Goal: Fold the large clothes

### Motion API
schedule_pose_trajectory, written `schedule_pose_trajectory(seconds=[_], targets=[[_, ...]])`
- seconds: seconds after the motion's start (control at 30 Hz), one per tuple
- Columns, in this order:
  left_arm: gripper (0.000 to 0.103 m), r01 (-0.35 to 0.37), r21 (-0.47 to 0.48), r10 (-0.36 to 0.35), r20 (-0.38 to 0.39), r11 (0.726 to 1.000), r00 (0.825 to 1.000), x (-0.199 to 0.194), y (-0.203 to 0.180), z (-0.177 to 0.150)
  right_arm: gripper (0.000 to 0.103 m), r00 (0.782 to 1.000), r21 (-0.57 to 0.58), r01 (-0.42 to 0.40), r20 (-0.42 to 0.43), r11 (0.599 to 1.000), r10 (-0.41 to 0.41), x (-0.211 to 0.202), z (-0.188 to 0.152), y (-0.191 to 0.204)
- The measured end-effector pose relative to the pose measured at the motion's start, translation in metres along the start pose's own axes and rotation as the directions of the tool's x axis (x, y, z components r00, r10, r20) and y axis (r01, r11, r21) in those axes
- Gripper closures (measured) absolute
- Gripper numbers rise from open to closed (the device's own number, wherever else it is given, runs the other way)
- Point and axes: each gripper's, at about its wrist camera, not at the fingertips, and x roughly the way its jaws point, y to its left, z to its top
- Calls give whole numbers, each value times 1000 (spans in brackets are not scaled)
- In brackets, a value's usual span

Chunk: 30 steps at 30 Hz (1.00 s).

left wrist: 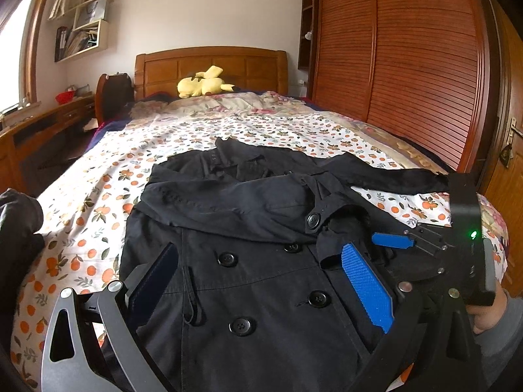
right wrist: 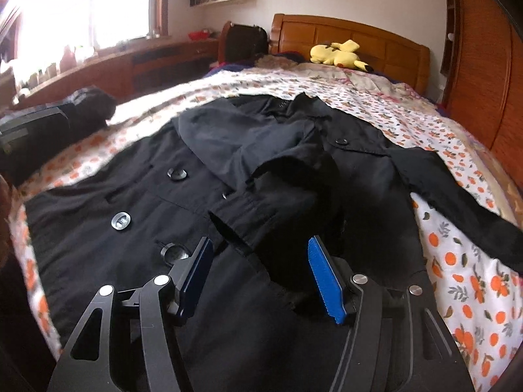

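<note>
- Both your grippers, left gripper and right gripper, hang wide-jawed, holding nothing, over the black coat on the bed.
- Pinch the folded sleeve cuff squarely, then drag it flat.

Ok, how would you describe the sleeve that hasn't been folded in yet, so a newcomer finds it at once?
Start at the bed with the orange-print sheet, where a black double-breasted coat lies front up. From the coat's shoulder on the wardrobe side, one sleeve runs straight out over the sheet. The other sleeve is already folded across the chest.
</note>
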Motion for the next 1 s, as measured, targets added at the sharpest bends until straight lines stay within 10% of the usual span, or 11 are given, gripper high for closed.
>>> schedule_pose_trajectory(seconds=[0.17,0.67,1.0], targets=[[2,0,2,0,2,1000,1000,0,0,0,102,1000,-20,10,-18,1000,-11,4,-3,1],[2,-15,-4,15,2,1000,1000,0,9,-2,102,973,62,-203,122,977,195,-60,-4,-1],[2,-18,6,18,-7,1000,1000,4,5,-4,102,984,112,-112,151,987,94,-64,-8,-27]])
